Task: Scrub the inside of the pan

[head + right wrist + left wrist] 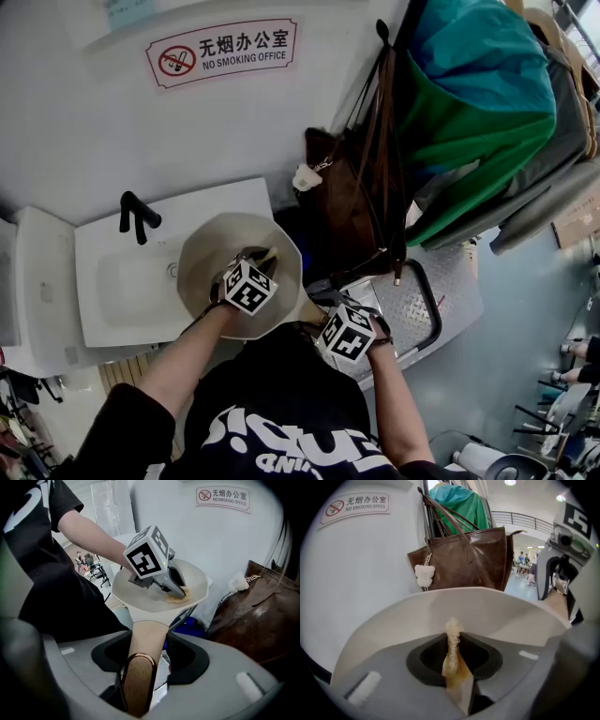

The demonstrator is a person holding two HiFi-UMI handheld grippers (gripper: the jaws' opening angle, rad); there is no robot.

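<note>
A cream pan [211, 253] is held over the white sink [117, 291]. My left gripper [261, 255] sits inside the pan, shut on a tan loofah scrubber [452, 656] that presses on the pan's inner wall [487, 609]. From the right gripper view the scrubber [178, 595] lies flat on the pan floor [145, 592] under the left gripper [174, 587]. My right gripper [140, 665] is shut on the pan handle [140, 667], whose wooden end with a copper ring shows between the jaws. In the head view the right gripper [323, 323] holds the handle at the pan's near right.
A black tap [138, 216] stands at the sink's back. A brown leather bag [352, 202] and green and grey coats [487, 103] hang just right of the pan. A metal-plate cart [422, 300] stands below the bag. The white wall carries a no-smoking sign [222, 52].
</note>
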